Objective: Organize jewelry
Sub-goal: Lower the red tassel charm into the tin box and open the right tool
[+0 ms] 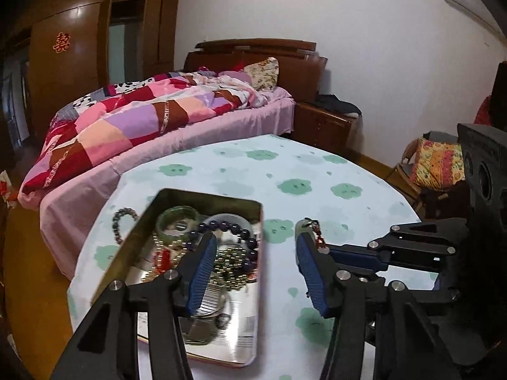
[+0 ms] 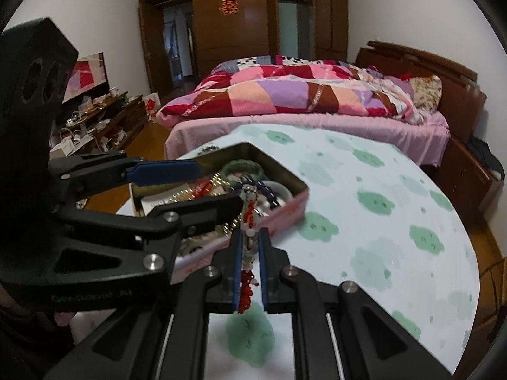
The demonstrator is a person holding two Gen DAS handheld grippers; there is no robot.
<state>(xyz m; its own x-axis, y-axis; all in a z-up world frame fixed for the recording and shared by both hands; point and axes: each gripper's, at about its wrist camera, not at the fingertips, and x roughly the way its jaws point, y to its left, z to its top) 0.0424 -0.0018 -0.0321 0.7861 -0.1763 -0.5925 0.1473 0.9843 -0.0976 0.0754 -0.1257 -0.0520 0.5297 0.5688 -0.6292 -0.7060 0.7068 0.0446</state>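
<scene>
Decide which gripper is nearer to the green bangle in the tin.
Left. The left gripper hangs open over the tin, one finger just beside the green bangle. The right gripper, shut on a red beaded charm, sits outside the tin's near wall.

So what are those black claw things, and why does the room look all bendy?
They are two grabbers, each with two fingers, and a person holds one in each hand. Each grabber has a small camera looking along its fingers, and the round lens bends the room. One picture comes from the left gripper, whose fingers are spread wide over a metal tin. The other comes from the right gripper, which is pinching a red and white beaded charm. The tin sits on a table with a green-flowered cloth and holds a green bangle, dark purple beads and gold beads. Another beaded bracelet lies on the cloth beside the tin.
</scene>
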